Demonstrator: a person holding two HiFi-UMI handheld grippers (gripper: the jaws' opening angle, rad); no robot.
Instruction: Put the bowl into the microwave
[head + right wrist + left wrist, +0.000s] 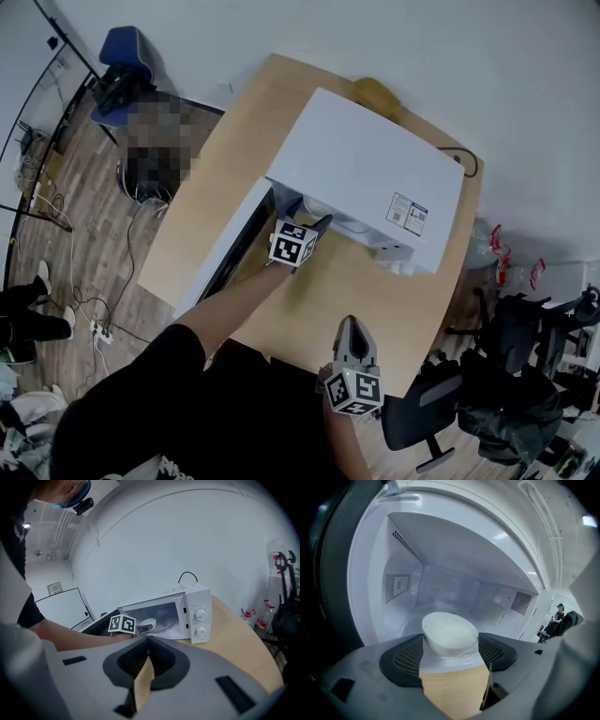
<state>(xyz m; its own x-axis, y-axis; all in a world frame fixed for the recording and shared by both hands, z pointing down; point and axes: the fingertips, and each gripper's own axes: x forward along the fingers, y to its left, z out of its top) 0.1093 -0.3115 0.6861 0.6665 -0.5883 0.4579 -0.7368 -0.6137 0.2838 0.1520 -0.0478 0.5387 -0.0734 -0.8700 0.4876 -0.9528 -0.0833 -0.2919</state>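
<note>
Since the bowl is clamped by its curved sides between the pads of the left gripper, at the mouth of the microwave and just past the front sill, the hold looks the weak point. The white wall is smooth and rounded, so a tilt or a loosened squeeze could let it slide out. I cannot tell whether its base is down on the cavity floor. If it is let go this near the front, it could sit on the lip and block the door, which stands swung open to the left. Pushed in too low, it might knock the sill.

Well back on the near side, the right gripper hangs empty with its jaws closed together.

Under the microwave, the pale wooden tabletop has bare room in front. A yellow thing lies just behind the microwave at the far edge. Around it are a white wall, a plank floor with trailing cables, a blue chair far left and a black chair near right.
</note>
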